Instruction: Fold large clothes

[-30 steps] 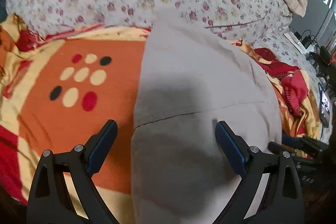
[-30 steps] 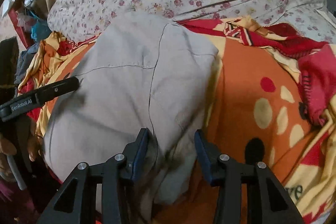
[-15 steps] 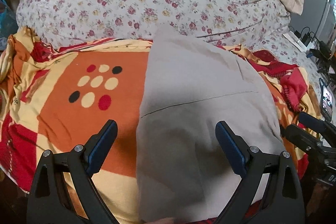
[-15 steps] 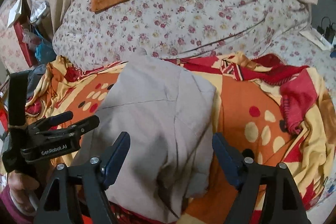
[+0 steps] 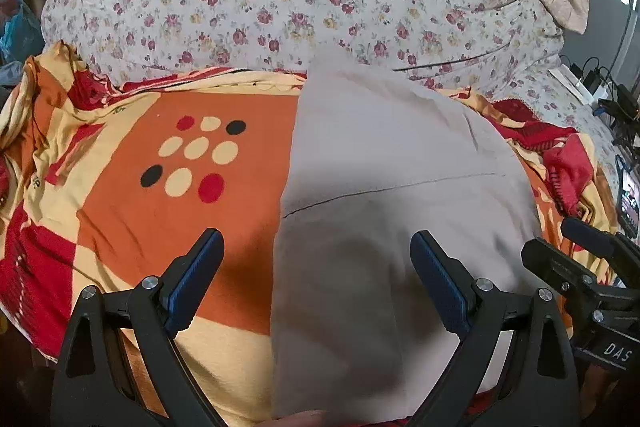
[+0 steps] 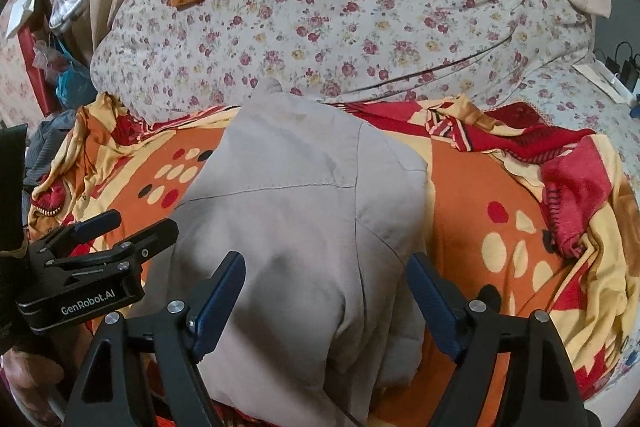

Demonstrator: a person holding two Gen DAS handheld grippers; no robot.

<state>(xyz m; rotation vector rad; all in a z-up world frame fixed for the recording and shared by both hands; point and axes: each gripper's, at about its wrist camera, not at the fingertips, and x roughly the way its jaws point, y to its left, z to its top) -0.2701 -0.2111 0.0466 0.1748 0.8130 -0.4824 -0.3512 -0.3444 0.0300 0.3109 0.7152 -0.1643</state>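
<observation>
Soft, even daylight is filling both views; fisheye edges are bending and darkening, and faint shadows are falling under the tongs.

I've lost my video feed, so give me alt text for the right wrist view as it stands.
A folded beige garment lies on an orange, red and yellow patterned blanket, with the right gripper open above its near end, holding nothing. The left gripper reaches in from the left edge, and a floral quilt is heaped behind.
</observation>
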